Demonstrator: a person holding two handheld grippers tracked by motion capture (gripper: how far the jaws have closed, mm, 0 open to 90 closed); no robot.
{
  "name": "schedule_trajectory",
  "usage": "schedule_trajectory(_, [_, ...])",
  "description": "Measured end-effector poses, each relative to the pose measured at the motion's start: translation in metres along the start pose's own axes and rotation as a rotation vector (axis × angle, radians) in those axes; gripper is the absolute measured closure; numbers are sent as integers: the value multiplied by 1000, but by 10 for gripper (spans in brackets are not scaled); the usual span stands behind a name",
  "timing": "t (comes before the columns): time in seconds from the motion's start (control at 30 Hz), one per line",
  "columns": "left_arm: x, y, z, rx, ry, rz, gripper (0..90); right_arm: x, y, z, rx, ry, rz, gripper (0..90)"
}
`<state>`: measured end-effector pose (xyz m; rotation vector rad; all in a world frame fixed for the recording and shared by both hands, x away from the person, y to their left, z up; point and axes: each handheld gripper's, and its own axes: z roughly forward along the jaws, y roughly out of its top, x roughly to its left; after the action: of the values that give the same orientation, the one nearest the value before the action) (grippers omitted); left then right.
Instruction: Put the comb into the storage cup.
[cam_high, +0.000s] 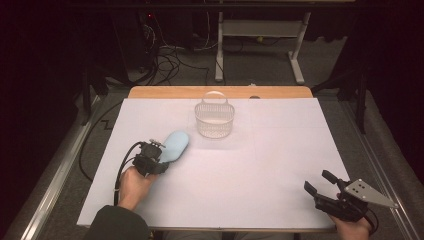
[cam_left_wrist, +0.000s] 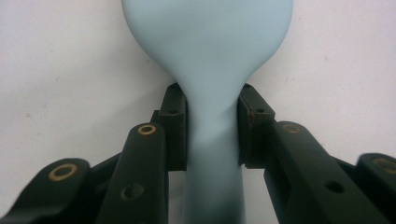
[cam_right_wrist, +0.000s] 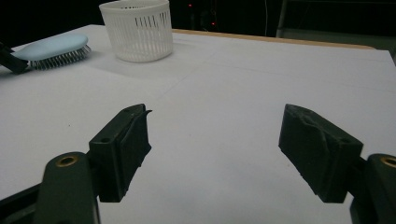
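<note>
A pale blue hairbrush (cam_high: 175, 145) lies bristles down on the white table cover, left of centre. My left gripper (cam_high: 159, 161) is shut on its narrow handle (cam_left_wrist: 212, 140), with both pads pressed against the handle's sides. The brush head (cam_left_wrist: 208, 32) widens out beyond the jaws. From the right gripper view the brush (cam_right_wrist: 51, 49) shows its bristles near a white slatted basket (cam_right_wrist: 136, 29). My right gripper (cam_high: 320, 184) rests open at the table's front right corner, its jaws wide apart over bare cover (cam_right_wrist: 215, 135).
The white basket (cam_high: 214, 120) with a hoop handle stands at the back middle of the table. A strip of wooden tabletop (cam_high: 220, 92) shows behind the cover. Cables and desk legs lie on the floor beyond.
</note>
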<state>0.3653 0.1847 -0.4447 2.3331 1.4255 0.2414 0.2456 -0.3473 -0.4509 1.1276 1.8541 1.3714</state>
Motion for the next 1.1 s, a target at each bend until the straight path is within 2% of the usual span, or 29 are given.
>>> schedule_trajectory(0.73, [-4, -4, -10, -51, -35, 11, 671, 0, 0, 0, 1, 1, 1, 248])
schedule_trajectory(1.1, [-7, -9, -17, -94, -60, 15, 670, 0, 0, 0, 1, 1, 1, 248])
